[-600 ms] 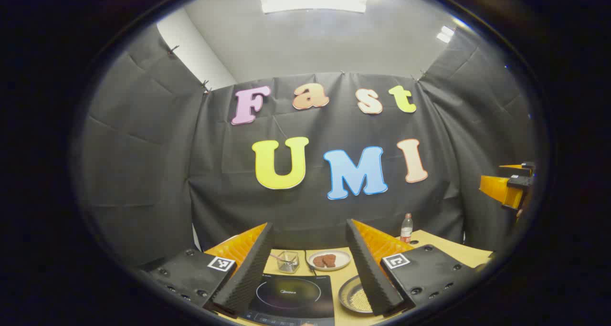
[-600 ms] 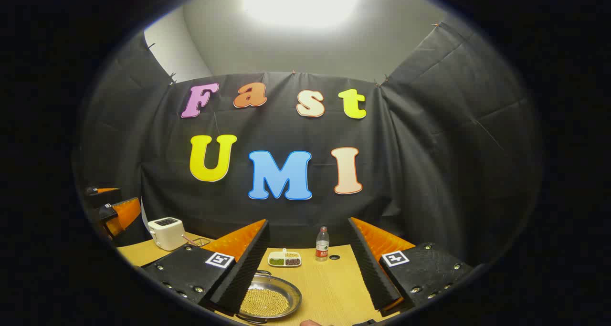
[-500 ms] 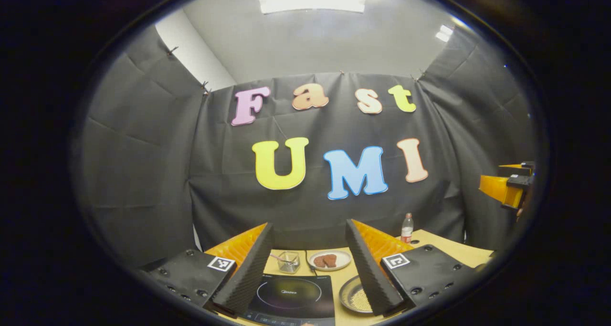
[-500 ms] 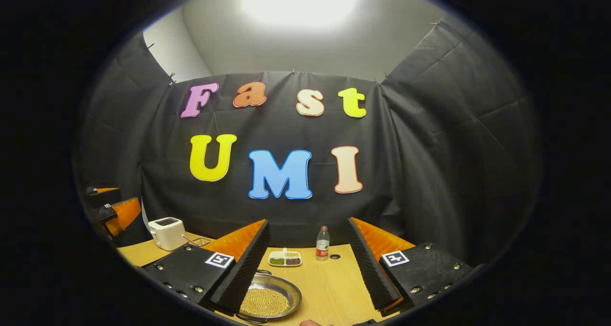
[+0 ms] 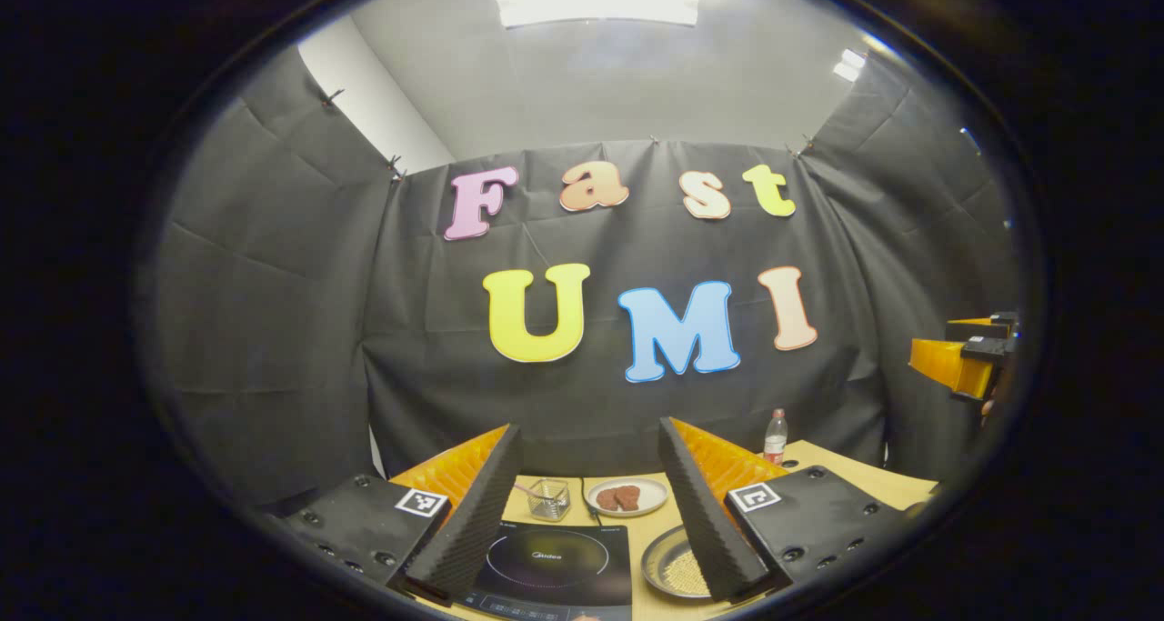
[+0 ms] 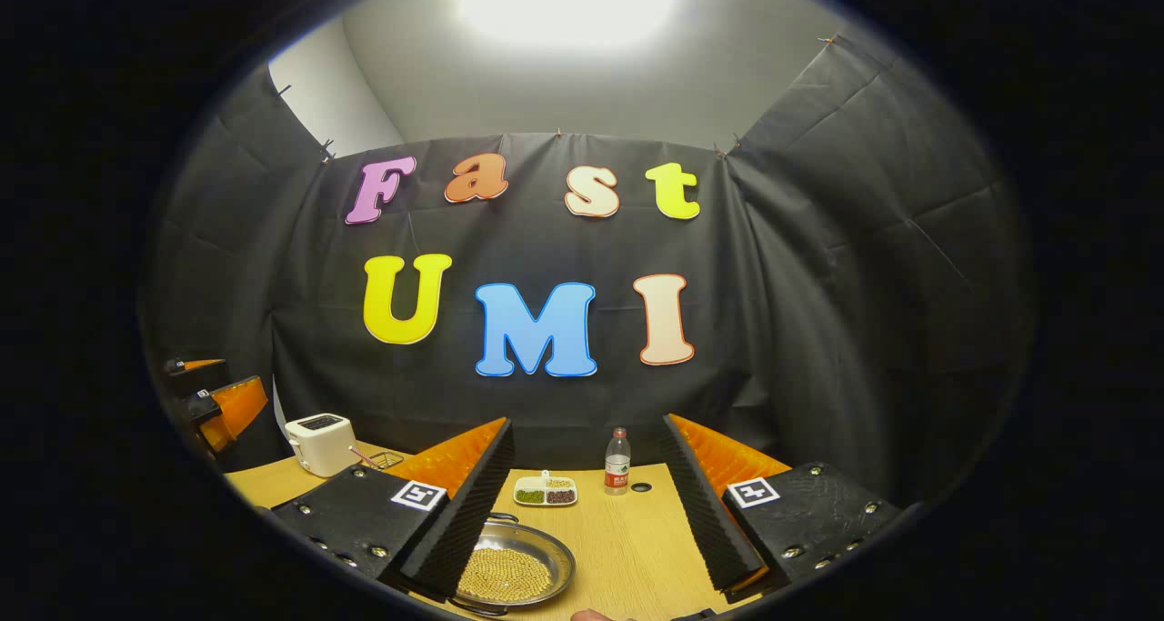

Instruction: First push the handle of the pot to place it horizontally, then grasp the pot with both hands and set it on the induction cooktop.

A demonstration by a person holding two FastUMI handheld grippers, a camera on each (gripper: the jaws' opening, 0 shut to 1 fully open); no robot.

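Left gripper (image 5: 587, 512) held above the table with ribbed fingers spread wide, nothing between them. Just below, glossy flat induction cooktop (image 5: 555, 562) with a printed ring; beside it to the right, shallow round metal pot (image 5: 671, 566) of small pale beads, partly behind the right finger. Right gripper (image 6: 591, 512) likewise gaping and empty, pot (image 6: 514, 571) low at its left finger, thin loop handle (image 6: 502, 518) on the far rim. Farther off on the wooden table (image 6: 627, 548): divided dish (image 6: 546, 492), plastic bottle (image 6: 617, 462), white boxy toaster (image 6: 318, 444).
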